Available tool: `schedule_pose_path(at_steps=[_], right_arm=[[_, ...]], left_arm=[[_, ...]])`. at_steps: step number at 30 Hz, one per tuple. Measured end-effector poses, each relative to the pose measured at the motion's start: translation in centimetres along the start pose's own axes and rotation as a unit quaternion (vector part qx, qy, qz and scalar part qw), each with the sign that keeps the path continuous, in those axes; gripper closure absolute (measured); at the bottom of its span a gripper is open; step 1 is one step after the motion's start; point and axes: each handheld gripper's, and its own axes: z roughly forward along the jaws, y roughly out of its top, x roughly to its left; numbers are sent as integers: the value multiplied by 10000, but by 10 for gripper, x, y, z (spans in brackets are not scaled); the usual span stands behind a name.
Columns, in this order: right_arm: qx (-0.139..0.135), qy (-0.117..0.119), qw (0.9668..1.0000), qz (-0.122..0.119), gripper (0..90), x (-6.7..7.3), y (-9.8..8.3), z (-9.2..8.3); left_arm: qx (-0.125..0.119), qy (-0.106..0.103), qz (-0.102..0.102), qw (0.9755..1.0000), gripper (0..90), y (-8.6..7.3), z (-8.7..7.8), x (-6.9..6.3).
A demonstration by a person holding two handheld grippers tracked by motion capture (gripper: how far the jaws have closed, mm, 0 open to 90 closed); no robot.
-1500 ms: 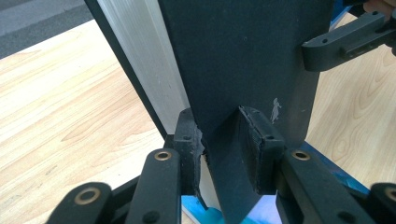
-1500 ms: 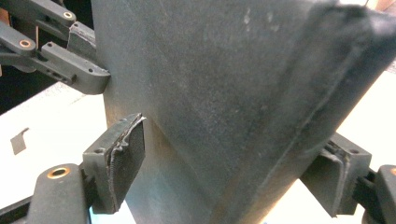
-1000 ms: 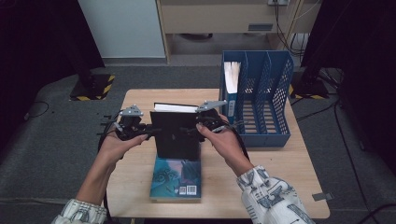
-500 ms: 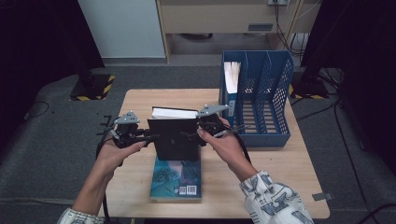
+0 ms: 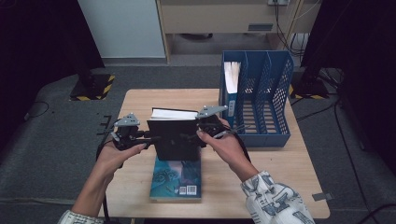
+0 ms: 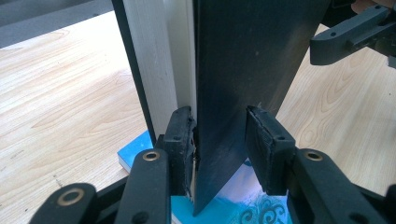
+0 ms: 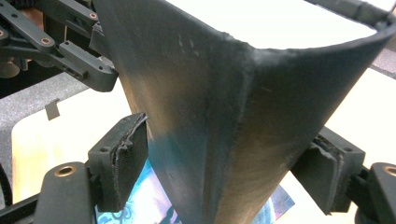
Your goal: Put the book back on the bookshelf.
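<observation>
A black book stands upright over a teal book that lies flat on the table. My right gripper is shut on the black book's spine side, one pad on each cover. My left gripper is at the book's left edge. Its jaws straddle the front cover and have just been opening. The left pad lies beside the page block, and the right pad stands slightly off the cover. The white page edges face up.
A blue mesh file rack stands at the table's right rear, with white papers in its leftmost slot. The wooden table has bare room to the right front and at the far left. Dark floor surrounds it.
The black book and both hands have sunk slightly toward the teal book. The left gripper has eased a little to the left of the book's edge.
</observation>
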Motion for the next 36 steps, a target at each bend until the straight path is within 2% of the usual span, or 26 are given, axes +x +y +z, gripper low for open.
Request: schedule_pose_path(at_steps=[13, 24, 26, 33, 36], right_arm=[[34, 34, 10000, -11, 233, 1, -1, 0], [137, 34, 9999, -67, 219, 5, 0, 3], [133, 59, 9997, -189, 207, 6, 0, 4], [120, 55, 9992, -379, 200, 10, 1, 8], [179, 135, 9987, -452, 219, 12, 3, 11]], left_arm=[[-73, -38, -32, 10000, 608, -5, -1, -1], [70, 6, -153, 9999, 574, -32, 10, -2], [79, 23, -215, 9997, 567, -37, 12, -1], [132, 43, -348, 9993, 562, -53, 24, -1], [140, 38, -381, 9992, 565, -56, 28, -2]])
